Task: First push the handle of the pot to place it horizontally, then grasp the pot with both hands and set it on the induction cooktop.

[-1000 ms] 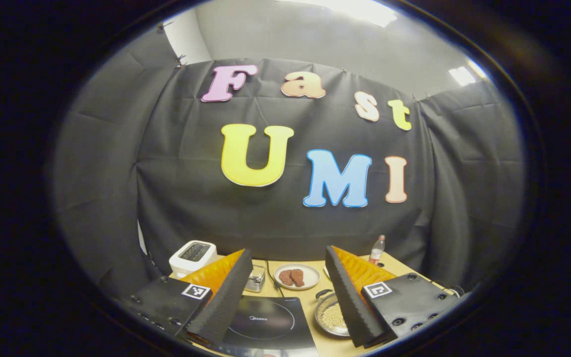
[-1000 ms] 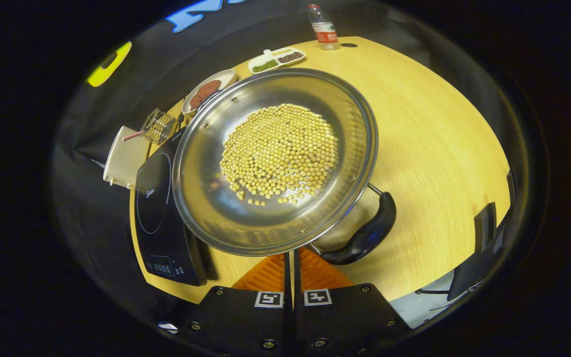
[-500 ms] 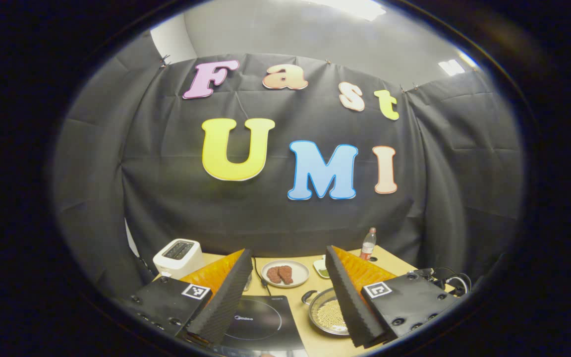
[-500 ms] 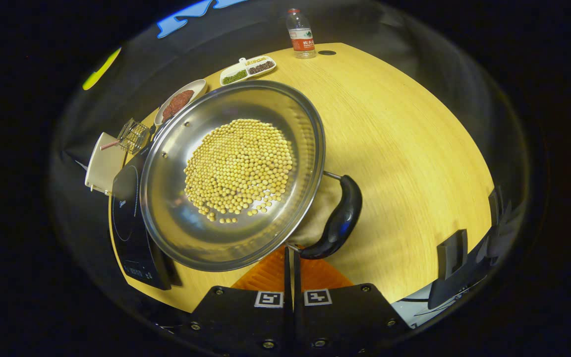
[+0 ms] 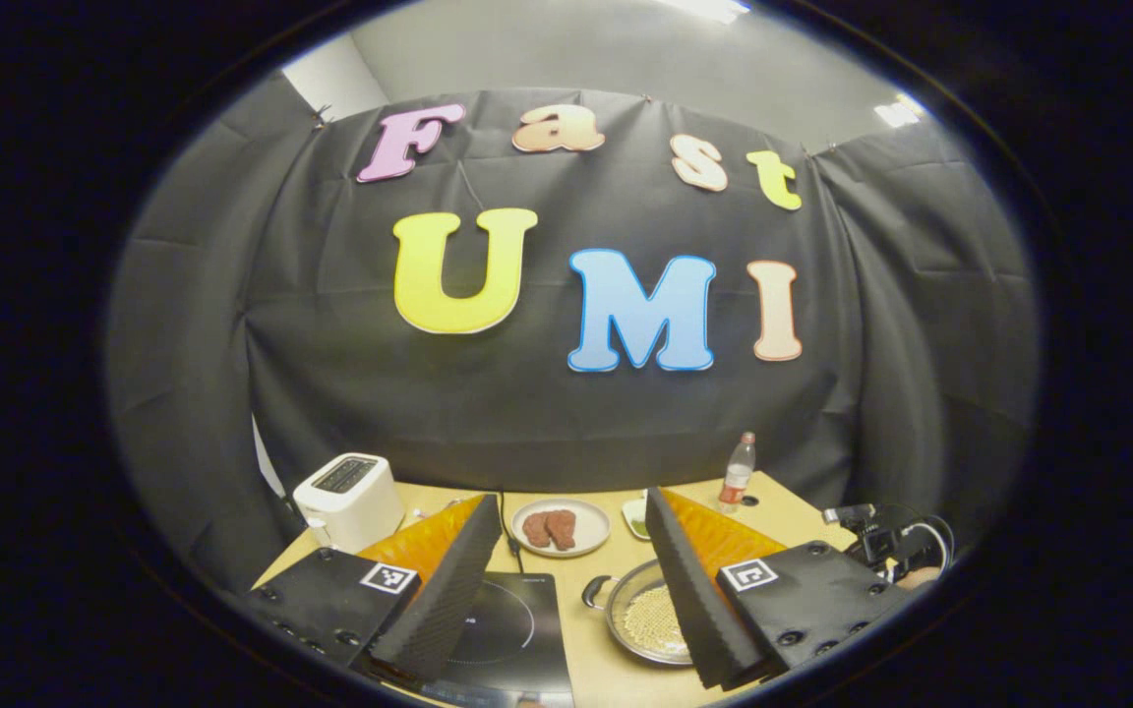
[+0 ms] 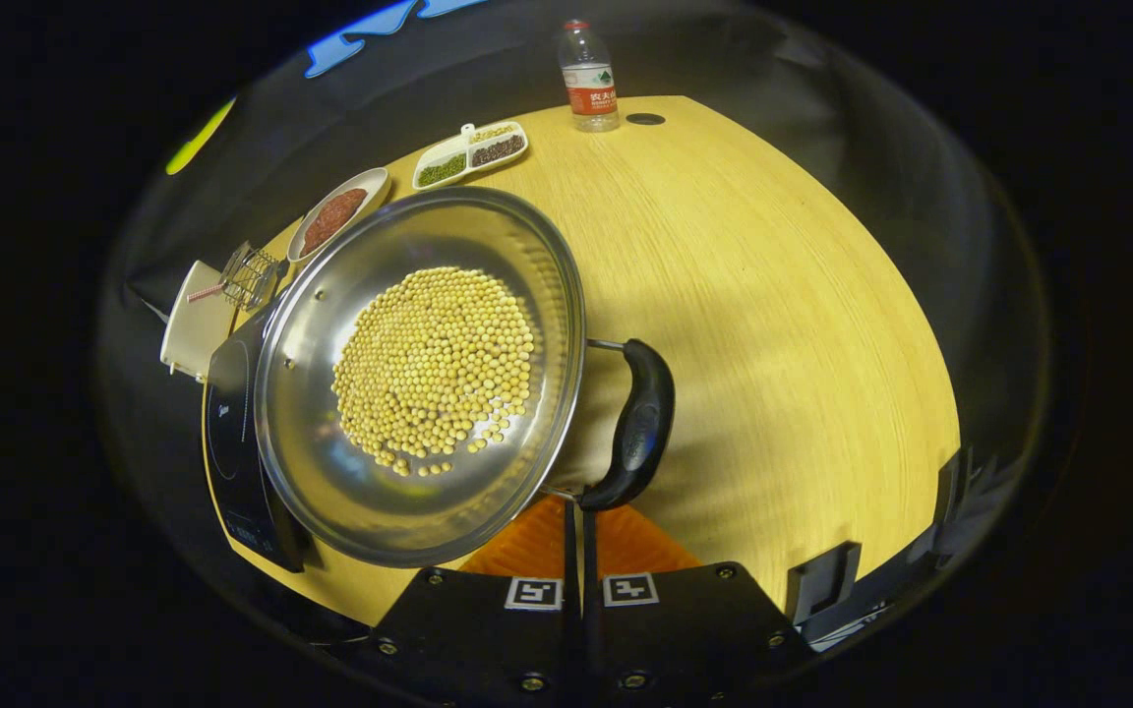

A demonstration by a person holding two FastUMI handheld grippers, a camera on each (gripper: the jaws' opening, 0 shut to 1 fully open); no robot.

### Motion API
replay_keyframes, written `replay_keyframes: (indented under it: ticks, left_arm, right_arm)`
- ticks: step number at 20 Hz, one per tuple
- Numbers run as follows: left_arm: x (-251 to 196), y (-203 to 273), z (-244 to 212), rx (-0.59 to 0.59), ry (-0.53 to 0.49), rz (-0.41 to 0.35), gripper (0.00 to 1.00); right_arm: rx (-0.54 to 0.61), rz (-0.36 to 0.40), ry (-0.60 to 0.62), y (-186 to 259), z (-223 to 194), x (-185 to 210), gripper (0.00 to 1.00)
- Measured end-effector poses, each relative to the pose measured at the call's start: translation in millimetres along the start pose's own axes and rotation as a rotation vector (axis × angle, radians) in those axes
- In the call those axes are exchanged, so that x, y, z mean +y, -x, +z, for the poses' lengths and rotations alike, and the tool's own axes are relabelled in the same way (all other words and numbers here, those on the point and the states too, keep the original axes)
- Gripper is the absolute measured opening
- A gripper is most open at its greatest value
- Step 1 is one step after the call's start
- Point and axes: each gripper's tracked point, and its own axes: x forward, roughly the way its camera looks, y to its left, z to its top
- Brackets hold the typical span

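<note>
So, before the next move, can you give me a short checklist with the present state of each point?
1. Right claw shut for pushing: ok, its fingers are together.
2. Right claw at the pot's black curved handle: ok, tip meets the handle's near end.
3. Shiny steel pot with yellow beans sits flat on the wooden table: ok, no beans spilled.
4. Handle horizontal: cannot tell.
5. Left claw open for the two-handed grasp: ok, open and away from the pot.
6. Black induction cooktop free of objects: ok in the left gripper view; the pot overlaps it in the right gripper view.
</note>
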Motion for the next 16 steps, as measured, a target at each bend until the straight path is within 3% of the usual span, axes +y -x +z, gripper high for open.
replay_keyframes:
  ticks: [7, 16]
  left_arm:
    - [-24.8, -14.9, -30.3, 0.061, -0.019, -0.002, 0.95]
    - [-28.7, -43.1, -93.4, 0.184, 0.009, 0.009, 0.97]
  right_arm:
    - [-0.028, -0.006, 0.109, -8.3, 34.1, -19.5, 0.01]
    - [-0.079, -0.002, 0.161, -22.0, 76.4, -31.7, 0.01]
